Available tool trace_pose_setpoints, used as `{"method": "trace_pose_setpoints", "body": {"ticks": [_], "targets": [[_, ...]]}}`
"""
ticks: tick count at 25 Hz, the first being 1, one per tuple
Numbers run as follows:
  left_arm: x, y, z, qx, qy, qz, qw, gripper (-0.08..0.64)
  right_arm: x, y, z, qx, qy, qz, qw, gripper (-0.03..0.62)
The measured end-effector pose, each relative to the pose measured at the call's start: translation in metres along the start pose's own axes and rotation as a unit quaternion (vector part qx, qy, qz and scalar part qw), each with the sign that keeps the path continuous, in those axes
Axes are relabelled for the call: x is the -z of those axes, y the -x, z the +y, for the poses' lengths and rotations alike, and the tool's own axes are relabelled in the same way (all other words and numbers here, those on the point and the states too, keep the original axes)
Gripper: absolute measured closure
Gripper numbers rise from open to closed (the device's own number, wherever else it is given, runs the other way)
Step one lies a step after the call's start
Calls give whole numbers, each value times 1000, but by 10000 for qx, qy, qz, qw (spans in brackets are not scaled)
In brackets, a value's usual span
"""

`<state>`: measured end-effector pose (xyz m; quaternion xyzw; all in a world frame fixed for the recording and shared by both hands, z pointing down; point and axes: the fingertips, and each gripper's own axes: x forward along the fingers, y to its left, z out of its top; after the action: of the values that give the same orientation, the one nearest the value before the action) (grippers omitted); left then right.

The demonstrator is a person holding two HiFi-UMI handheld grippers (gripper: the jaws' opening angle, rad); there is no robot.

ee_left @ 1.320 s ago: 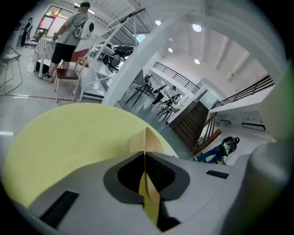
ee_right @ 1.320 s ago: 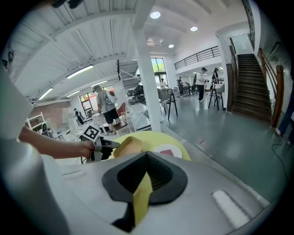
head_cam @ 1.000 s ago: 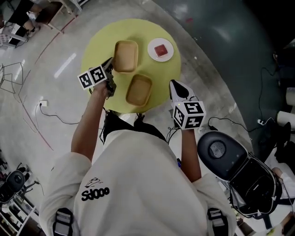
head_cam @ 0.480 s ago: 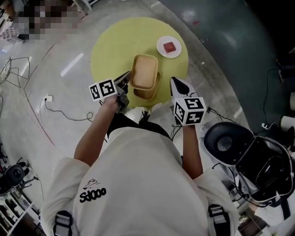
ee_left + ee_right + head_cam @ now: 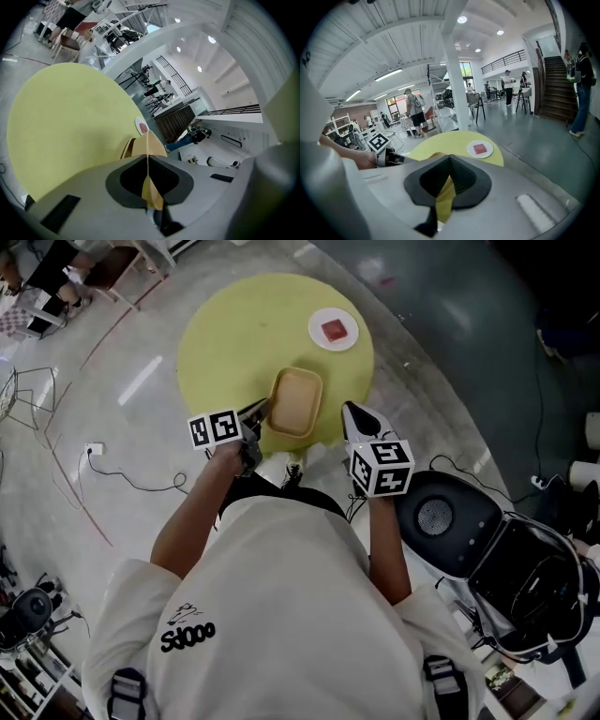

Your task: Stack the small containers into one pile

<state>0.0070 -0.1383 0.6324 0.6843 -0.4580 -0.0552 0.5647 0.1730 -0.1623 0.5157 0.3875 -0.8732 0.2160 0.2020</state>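
Two containers (image 5: 296,401) nested; left gripper (image 5: 262,408) jaws clamped on rim; right gripper (image 5: 349,410) jaws together; shirt (image 5: 192,637) reads "Sdooo".

Taking 12 o'clock as the side of the table (image 5: 225,334) farthest from the person, the upper container (image 5: 296,399) sits nested in the lower container (image 5: 124,150) near the 6 o'clock edge. A plate (image 5: 320,337) lies toward 2 o'clock with a block (image 5: 335,329) on it. The left gripper (image 5: 261,411) meets the upper container's rim at its 9 o'clock. The right gripper (image 5: 351,414) stands apart at its 3 o'clock.
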Motion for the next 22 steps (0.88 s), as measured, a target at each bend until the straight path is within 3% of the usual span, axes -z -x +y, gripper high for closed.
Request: {"method": "trace_pose_setpoints", "body": {"ticks": [2,10,22], "targets": [[-1,-9,6,-86,-58,80,9999,542,0,-5,-7,3,-17,6,10000,581],[48,30,33,-300,-526,371,9975,541,43,30,41,155,-14,-105,9998,581],[33,6,38,-597,-715,396,9949,541,39,27,24,220,-58,-87,9997,581]]}}
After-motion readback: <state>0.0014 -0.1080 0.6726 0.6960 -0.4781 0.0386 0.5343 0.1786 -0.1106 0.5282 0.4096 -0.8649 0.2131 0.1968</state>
